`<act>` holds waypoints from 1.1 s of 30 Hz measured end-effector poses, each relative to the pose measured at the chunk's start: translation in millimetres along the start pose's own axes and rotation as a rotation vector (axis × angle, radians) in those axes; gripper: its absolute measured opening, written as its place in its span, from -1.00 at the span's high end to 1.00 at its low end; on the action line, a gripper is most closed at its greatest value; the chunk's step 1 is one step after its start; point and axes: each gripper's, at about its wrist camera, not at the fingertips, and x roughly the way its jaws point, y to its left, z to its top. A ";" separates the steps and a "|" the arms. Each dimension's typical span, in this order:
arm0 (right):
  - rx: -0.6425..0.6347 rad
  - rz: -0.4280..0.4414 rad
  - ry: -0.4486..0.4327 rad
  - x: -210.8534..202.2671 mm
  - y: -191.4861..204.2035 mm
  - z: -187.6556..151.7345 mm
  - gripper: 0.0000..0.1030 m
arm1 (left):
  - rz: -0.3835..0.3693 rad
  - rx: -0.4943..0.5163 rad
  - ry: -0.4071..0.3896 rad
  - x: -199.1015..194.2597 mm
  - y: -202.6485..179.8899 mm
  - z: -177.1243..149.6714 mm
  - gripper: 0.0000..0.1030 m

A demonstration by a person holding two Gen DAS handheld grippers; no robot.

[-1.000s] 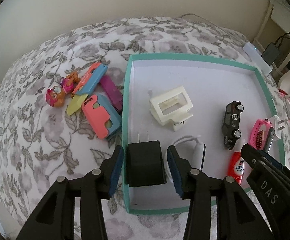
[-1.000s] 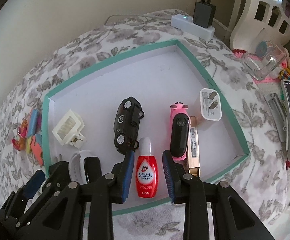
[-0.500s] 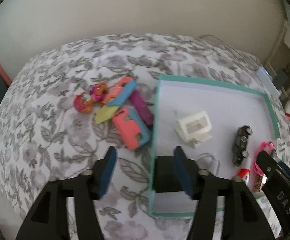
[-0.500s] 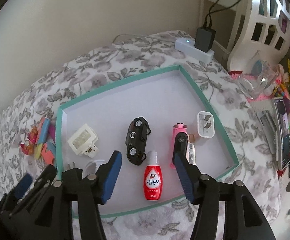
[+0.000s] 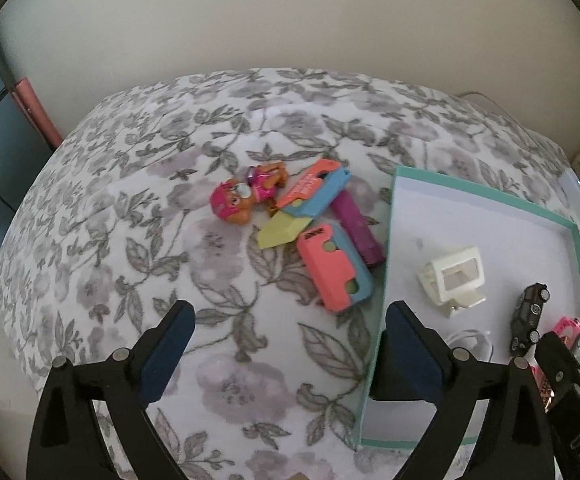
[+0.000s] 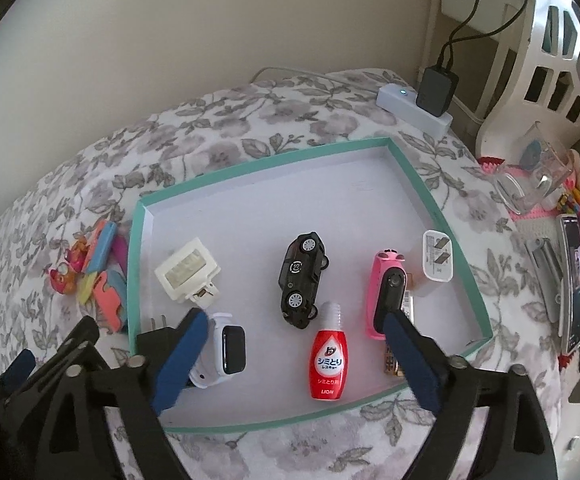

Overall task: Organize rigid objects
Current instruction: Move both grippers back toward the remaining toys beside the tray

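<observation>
A teal-rimmed shallow box (image 6: pixel 421 184) lies on the floral cloth. In it are a cream plastic part (image 6: pixel 188 270), a black toy car (image 6: pixel 301 280), a red bottle (image 6: pixel 327 364), a pink band (image 6: pixel 381 296), a white watch (image 6: pixel 226 350), a white charger (image 6: pixel 437 256) and a black adapter (image 6: pixel 158 338). Left of the box (image 5: pixel 489 204) lie a pink pup figure (image 5: pixel 246 196), a coral-blue toy (image 5: pixel 335 268), a purple piece (image 5: pixel 355 228) and a yellow piece (image 5: pixel 280 232). My left gripper (image 5: pixel 290 336) is open and empty above the cloth. My right gripper (image 6: pixel 293 350) is open and empty above the box's near side.
A power strip with a black plug (image 6: pixel 421 100) sits at the table's far right corner. Right of the box lie a clear cup (image 6: pixel 537 176), a phone (image 6: pixel 573 280) and small clutter. A white chair (image 6: pixel 549 40) stands beyond. A wall runs behind the table.
My left gripper let go of the black adapter in the box, opened wide, and moved back and left over the cloth. My right gripper released the red bottle, opened and rose.
</observation>
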 end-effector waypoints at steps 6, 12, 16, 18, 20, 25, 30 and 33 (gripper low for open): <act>-0.001 0.019 -0.003 -0.5 1.9 -0.4 -0.98 | 0.020 -0.029 0.002 2.7 10.3 0.7 -1.00; -0.041 0.051 0.012 2.2 16.5 -3.1 -0.98 | 0.041 -0.071 -0.002 7.4 28.0 2.1 -1.00; -0.074 0.081 0.015 2.8 31.0 -5.6 -0.98 | 0.052 -0.097 -0.007 9.5 42.8 2.8 -1.00; -0.101 0.109 0.016 3.2 42.4 -8.1 -0.98 | 0.062 -0.109 -0.017 10.2 51.5 3.2 -1.00; -0.129 0.145 0.019 3.7 55.7 -12.0 -0.98 | 0.068 -0.120 -0.033 10.5 60.3 4.2 -1.00; -0.193 0.196 0.027 6.5 80.5 -21.6 -0.98 | 0.084 -0.159 -0.061 11.8 78.4 5.9 -1.00; -0.229 0.203 0.026 14.1 93.1 -25.1 -0.98 | 0.072 -0.194 -0.021 23.0 96.5 6.5 -1.00; -0.247 0.217 0.022 16.8 97.6 -25.0 -0.98 | 0.053 -0.219 0.014 30.8 108.2 6.9 -1.00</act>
